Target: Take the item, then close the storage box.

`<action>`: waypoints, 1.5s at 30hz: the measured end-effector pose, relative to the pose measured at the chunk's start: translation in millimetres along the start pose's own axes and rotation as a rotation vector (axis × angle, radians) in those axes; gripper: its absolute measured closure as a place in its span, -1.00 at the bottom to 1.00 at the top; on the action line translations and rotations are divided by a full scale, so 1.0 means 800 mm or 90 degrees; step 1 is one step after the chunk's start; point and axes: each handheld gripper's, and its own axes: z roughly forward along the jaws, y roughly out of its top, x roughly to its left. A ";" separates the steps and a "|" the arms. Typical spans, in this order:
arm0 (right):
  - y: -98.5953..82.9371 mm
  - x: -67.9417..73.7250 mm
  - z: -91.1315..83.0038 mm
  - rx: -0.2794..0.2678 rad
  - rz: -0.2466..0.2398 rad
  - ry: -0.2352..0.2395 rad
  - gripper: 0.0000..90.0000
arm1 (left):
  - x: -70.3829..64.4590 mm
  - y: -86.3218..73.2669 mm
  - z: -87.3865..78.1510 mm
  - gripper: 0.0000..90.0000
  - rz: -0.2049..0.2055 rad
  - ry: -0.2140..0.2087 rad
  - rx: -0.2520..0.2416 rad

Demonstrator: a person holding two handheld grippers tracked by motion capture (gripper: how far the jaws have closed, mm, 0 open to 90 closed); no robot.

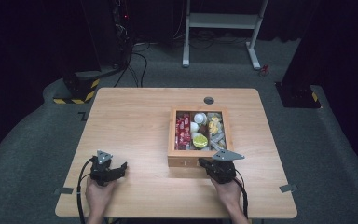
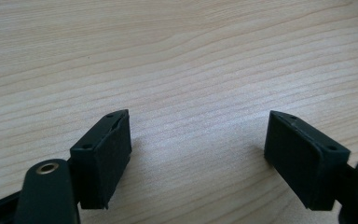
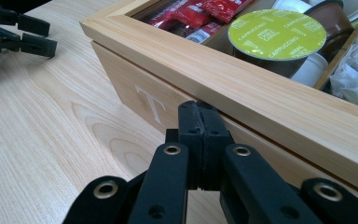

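An open wooden box [image 1: 174, 140] stands right of the table's middle, with a letter T on its front wall [image 3: 149, 105]. Inside lie red sachets [image 1: 182, 130] [image 3: 200, 11], a lime-lidded coffee capsule [image 1: 200, 140] [image 3: 277, 28], white cups and wrapped items. My right gripper [image 1: 203, 163] [image 3: 200, 121] is shut, its tips pressed against the box's front just under the rim, with nothing visible between them. My left gripper [image 1: 122, 166] [image 2: 198, 154] stands open just above bare tabletop at the front left, and it also appears far off in the right gripper view [image 3: 21, 32].
A round cable hole [image 1: 209, 100] sits behind the box. Grey tape tabs mark the table's front corners [image 1: 64, 190] [image 1: 286, 188]. Beyond the table stand a white desk frame [image 1: 223, 21] and a black base with yellow stripes [image 1: 77, 91].
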 end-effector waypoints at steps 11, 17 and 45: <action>0.008 0.001 -0.003 -0.027 -0.014 -0.015 1.00 | 0.000 0.000 0.000 -0.49 0.000 0.000 0.000; 0.018 0.001 -0.009 -0.038 -0.020 -0.017 1.00 | 0.000 0.000 0.000 -0.49 0.001 0.000 0.001; 0.075 -0.005 -0.031 -0.056 -0.034 -0.034 0.99 | -0.001 0.000 0.000 -0.50 0.001 -0.002 0.002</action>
